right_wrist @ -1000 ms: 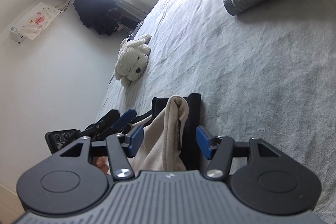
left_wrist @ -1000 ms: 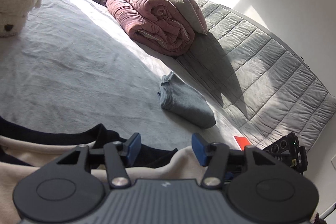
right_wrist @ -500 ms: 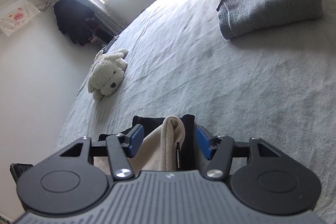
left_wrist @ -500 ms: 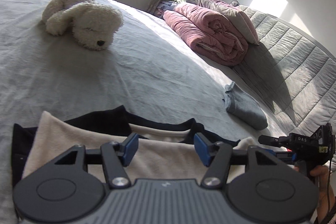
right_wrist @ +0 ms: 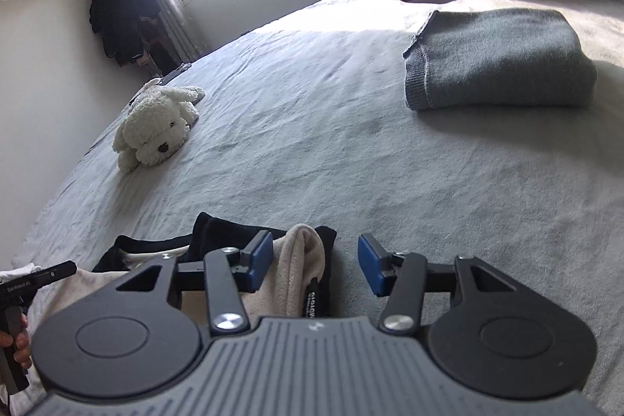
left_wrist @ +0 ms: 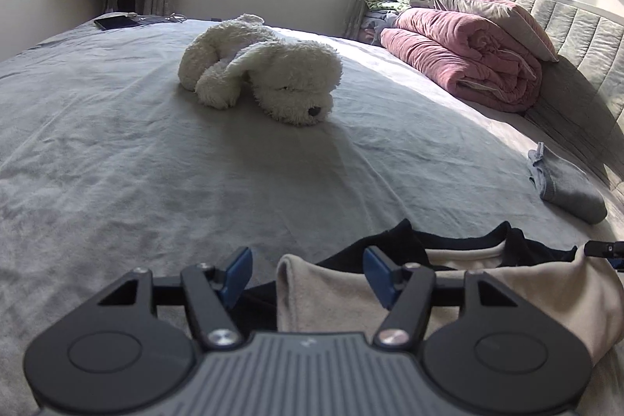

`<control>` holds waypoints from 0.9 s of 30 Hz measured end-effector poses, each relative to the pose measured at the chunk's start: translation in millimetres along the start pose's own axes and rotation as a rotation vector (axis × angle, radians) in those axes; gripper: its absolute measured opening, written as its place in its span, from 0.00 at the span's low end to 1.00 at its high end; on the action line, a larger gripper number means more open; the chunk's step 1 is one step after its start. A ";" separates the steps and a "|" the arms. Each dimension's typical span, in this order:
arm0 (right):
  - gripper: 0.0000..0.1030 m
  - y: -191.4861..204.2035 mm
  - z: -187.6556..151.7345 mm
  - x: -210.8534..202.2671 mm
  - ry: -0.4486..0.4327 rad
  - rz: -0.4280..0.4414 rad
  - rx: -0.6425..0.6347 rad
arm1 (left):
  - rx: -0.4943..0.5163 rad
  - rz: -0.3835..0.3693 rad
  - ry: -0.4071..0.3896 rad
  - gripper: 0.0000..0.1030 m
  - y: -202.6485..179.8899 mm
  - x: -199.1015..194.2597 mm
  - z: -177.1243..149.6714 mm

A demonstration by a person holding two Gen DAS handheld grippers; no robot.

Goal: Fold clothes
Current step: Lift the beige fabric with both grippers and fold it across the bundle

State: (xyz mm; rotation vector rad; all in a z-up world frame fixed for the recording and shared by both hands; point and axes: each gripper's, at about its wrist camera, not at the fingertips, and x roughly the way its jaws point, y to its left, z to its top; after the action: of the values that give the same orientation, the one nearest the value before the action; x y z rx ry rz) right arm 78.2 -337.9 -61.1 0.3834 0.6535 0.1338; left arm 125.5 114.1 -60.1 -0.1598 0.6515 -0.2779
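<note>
Swinging round since a second ago, the left wrist view now faces the window, with the plush dog [left_wrist: 259, 69] at centre instead of at the left edge, and the pink quilt [left_wrist: 464, 65] moved to the right. The left hand-held gripper [left_wrist: 306, 271] points down toward the bed [left_wrist: 117, 162]; its jaws are closing with a cream fold of the cream-and-black garment [left_wrist: 507, 283] between them, the pads not pressing it. The garment lies on the bed's near edge. In the right wrist view, the folded grey sweater [right_wrist: 499, 59] has slid lower and rightward. The right hand-held gripper [right_wrist: 314, 262] tilts down, jaws closing; the left pad touches a raised cream fold [right_wrist: 302, 268], the right pad stands clear. A hand [right_wrist: 17, 346] holds the other tool at the lower left.
</note>
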 end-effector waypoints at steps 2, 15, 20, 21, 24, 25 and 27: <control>0.40 0.6 -3.5 0.3 -0.031 -0.012 -0.026 | -0.053 -0.043 0.012 0.39 6.5 7.9 -3.5; 0.10 33.2 -17.9 -5.3 -0.245 -0.104 -0.283 | -0.086 -0.006 -0.204 0.12 0.2 -23.3 -12.3; 0.09 39.4 -10.8 10.6 -0.276 -0.157 -0.280 | -0.118 0.037 -0.222 0.12 5.2 -14.1 -2.3; 0.09 39.5 -9.0 13.9 -0.279 -0.165 -0.271 | -0.128 0.046 -0.225 0.12 6.7 -11.5 -1.4; 0.09 40.2 -6.6 26.4 -0.277 -0.189 -0.262 | -0.141 0.071 -0.221 0.12 9.0 -2.0 0.3; 0.09 40.9 -6.4 30.9 -0.273 -0.197 -0.268 | -0.133 0.084 -0.212 0.12 8.3 2.0 0.1; 0.09 43.8 -9.0 40.8 -0.259 -0.221 -0.319 | -0.111 0.111 -0.189 0.12 6.6 9.9 -0.9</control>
State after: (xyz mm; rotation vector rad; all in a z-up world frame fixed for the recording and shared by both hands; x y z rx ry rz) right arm 104.8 -284.9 -73.8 0.0176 0.4054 -0.0233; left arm 133.8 117.3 -68.1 -0.2523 0.4863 -0.1178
